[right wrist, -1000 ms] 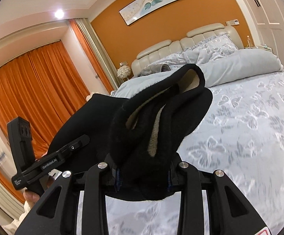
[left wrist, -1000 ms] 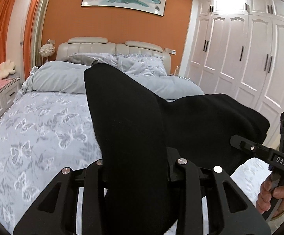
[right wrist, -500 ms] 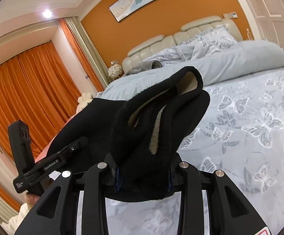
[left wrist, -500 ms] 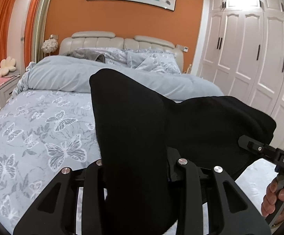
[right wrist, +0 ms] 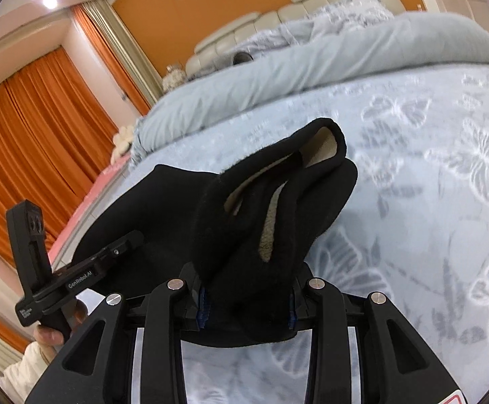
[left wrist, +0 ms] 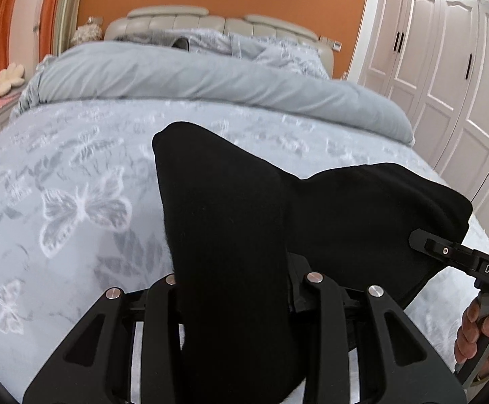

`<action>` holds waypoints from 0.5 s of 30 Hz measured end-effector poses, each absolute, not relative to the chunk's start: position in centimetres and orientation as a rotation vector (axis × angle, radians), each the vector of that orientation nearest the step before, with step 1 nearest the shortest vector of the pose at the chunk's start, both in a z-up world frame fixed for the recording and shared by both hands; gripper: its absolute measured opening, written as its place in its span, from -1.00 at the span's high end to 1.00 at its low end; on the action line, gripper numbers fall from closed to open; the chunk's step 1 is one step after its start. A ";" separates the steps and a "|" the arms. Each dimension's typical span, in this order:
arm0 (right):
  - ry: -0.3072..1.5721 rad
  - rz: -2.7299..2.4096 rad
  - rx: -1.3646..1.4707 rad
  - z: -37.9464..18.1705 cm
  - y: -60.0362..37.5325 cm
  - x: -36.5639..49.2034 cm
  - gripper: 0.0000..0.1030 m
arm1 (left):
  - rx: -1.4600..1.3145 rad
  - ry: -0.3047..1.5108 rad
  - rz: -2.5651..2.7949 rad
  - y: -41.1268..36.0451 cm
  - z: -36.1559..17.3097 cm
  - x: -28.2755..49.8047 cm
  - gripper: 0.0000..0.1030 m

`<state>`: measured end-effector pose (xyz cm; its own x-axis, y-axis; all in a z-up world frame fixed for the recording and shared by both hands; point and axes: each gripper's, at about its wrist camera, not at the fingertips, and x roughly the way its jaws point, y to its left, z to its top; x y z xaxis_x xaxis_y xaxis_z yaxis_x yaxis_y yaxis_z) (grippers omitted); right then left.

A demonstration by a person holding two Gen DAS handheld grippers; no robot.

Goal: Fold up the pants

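Note:
The black pants (left wrist: pixel 224 222) with a cream fleece lining hang between my two grippers above the bed. My left gripper (left wrist: pixel 241 289) is shut on one bunched end of the pants, which covers its fingertips. My right gripper (right wrist: pixel 244 289) is shut on the other end (right wrist: pixel 278 202), where the lining shows in the folds. The right gripper also shows at the right edge of the left wrist view (left wrist: pixel 460 259). The left gripper shows at the left of the right wrist view (right wrist: pixel 76 272). The cloth spans between them.
The bed (left wrist: pixel 76 175) has a grey butterfly-print sheet, with a rolled grey duvet (left wrist: pixel 210 77) and pillows at the headboard. White wardrobe doors (left wrist: pixel 446 67) stand to the right. Orange curtains (right wrist: pixel 32 141) hang on the left side.
Both grippers have tipped down and moved forward over the bed with the pants held. The sheet now fills more of both views, and the wall picture has left the left wrist view.

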<state>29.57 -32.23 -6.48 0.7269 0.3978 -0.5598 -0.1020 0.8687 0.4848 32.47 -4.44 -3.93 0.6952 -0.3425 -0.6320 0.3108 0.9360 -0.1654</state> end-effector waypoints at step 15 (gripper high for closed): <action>0.771 0.321 0.536 -11.7 -34.0 29.8 0.14 | -0.088 0.745 -0.374 -3.2 -7.9 32.7 0.15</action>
<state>29.76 -34.04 -11.71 0.6787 0.4615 -0.5714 -0.0808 0.8201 0.5664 32.68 -3.18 -7.93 0.6724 -0.3625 -0.6453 0.3007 0.9305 -0.2094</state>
